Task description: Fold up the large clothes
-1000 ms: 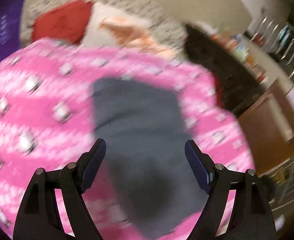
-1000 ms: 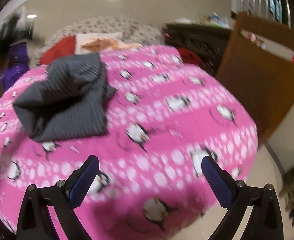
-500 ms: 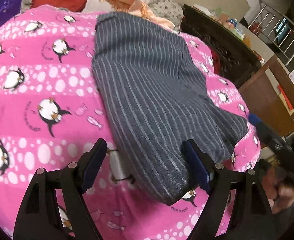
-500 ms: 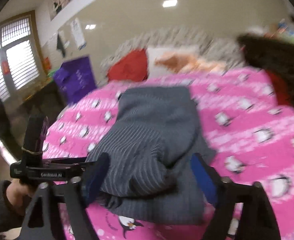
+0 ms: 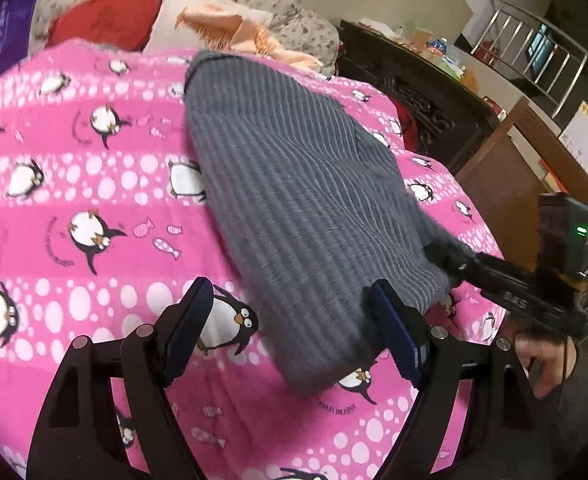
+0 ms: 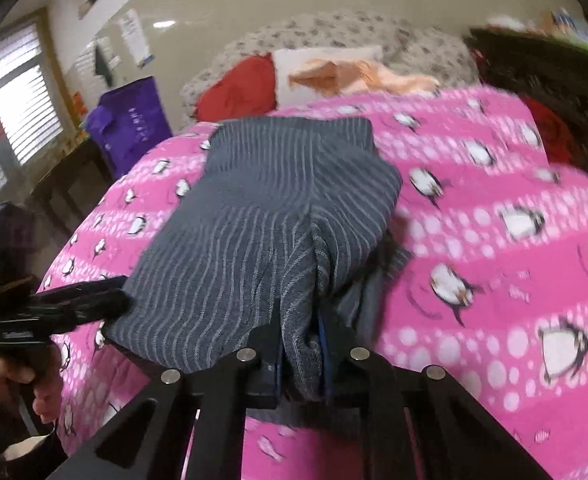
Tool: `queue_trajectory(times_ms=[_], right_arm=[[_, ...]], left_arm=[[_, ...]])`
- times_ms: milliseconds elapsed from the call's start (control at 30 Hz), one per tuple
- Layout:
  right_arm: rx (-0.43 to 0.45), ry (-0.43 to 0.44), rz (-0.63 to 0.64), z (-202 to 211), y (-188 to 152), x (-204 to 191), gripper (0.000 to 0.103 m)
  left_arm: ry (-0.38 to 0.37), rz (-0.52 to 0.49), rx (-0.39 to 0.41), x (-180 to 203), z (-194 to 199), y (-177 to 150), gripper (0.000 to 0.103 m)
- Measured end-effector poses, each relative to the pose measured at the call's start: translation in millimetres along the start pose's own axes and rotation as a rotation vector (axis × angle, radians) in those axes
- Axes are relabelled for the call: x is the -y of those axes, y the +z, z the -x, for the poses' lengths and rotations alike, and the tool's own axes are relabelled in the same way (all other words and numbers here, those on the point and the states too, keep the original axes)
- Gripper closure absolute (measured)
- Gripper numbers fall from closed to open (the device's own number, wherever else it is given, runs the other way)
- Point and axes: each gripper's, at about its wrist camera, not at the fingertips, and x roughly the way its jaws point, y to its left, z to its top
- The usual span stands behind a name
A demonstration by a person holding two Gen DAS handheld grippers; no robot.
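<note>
Grey pinstriped woven garment lay folded on pink penguin-print bed blanket, centre, running toward 12 o'clock. Right tongs closing, pinching garment's near edge. Left tongs spread wide, straddling garment's 6 o'clock corner, gripping nothing.

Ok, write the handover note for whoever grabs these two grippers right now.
Right gripper: jaws closing on the near edge of the grey striped garment, fabric bunched between the pads.
Left gripper: open, holding nothing, one finger over the garment's near corner, the other over the pink penguin blanket.
Garment lies on the blanket, partly folded, layers stacked unevenly.
Left to do: grip the other near corner with the left gripper, then finish the fold and flatten it.
</note>
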Motion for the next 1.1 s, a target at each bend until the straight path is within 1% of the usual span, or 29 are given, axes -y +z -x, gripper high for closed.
queue_trajectory(times_ms=[67, 100, 167, 200, 233, 267, 367, 400, 467, 533, 567, 600, 633, 667, 767, 800, 867, 900, 967, 1000, 1033, 1067, 1100], right_arm=[[-0.015, 0.025, -0.021, -4, -6, 5, 0.09], [-0.012, 0.035, -0.02, -5, -8, 4, 0.09], [0.001, 0.057, -0.022, -5, -7, 1, 0.09], [0.006, 0.062, -0.012, -6, -5, -1, 0.09], [0.01, 0.064, 0.003, -6, -4, -4, 0.09], [0.012, 0.065, 0.007, -6, -3, -5, 0.09], [0.011, 0.058, 0.008, -5, 1, -5, 0.09], [0.011, 0.057, 0.012, -4, 1, -5, 0.09], [0.009, 0.054, 0.017, -2, 0, -5, 0.09], [-0.015, 0.008, 0.024, -6, 1, -6, 0.09], [-0.046, -0.012, 0.031, -12, 0, -7, 0.09], [-0.098, -0.044, 0.05, -24, -3, -9, 0.089], [-0.125, -0.066, 0.066, -31, -7, -10, 0.089], [-0.145, -0.077, 0.075, -40, -11, -10, 0.088], [-0.12, -0.067, 0.038, -37, -10, -5, 0.087], [-0.108, -0.06, 0.036, -33, -10, -5, 0.084], [-0.08, -0.044, 0.037, -18, -9, -6, 0.082], [-0.051, -0.043, 0.041, -5, -8, -7, 0.082], [0.023, -0.039, 0.052, 23, -5, -12, 0.081], [0.069, -0.056, 0.068, 38, -2, -17, 0.081], [0.107, -0.066, 0.093, 48, 2, -23, 0.081], [0.138, -0.058, 0.124, 55, 6, -33, 0.081], [0.156, -0.04, 0.153, 57, 11, -45, 0.081]], left_arm=[[-0.012, -0.02, -0.022, 9, 3, -6, 0.022], [-0.037, -0.059, -0.038, 19, 6, -13, 0.022], [-0.04, -0.128, -0.067, 35, 6, -29, 0.022], [0.004, -0.175, -0.083, 42, 1, -37, 0.022], [0.063, -0.205, -0.086, 44, -5, -40, 0.022], [0.115, -0.215, -0.08, 45, -10, -39, 0.022], [0.245, -0.144, -0.029, 31, -24, -25, 0.022], [0.278, -0.117, -0.024, 22, -30, -21, 0.022], [0.319, -0.09, -0.018, 16, -33, -23, 0.022], [0.363, -0.111, 0.007, 15, -29, -34, 0.022], [0.364, -0.109, 0.004, 13, -30, -39, 0.022], [0.345, -0.086, -0.014, 8, -33, -42, 0.022], [0.305, -0.042, -0.033, -2, -35, -43, 0.022], [0.287, -0.022, -0.04, -6, -36, -40, 0.021], [0.224, 0.011, -0.082, -12, -32, -38, 0.022], [0.205, 0.031, -0.095, -14, -29, -37, 0.022], [0.146, 0.07, -0.125, -17, -16, -40, 0.022], [0.128, 0.079, -0.116, -16, -6, -41, 0.022], [0.079, 0.091, -0.036, -10, 25, -41, 0.022], [0.056, 0.084, 0.036, -5, 41, -35, 0.022], [0.07, 0.078, 0.088, -1, 49, -27, 0.022], [0.097, 0.079, 0.142, 3, 55, -18, 0.022], [0.114, 0.084, 0.179, 5, 56, -9, 0.022]])
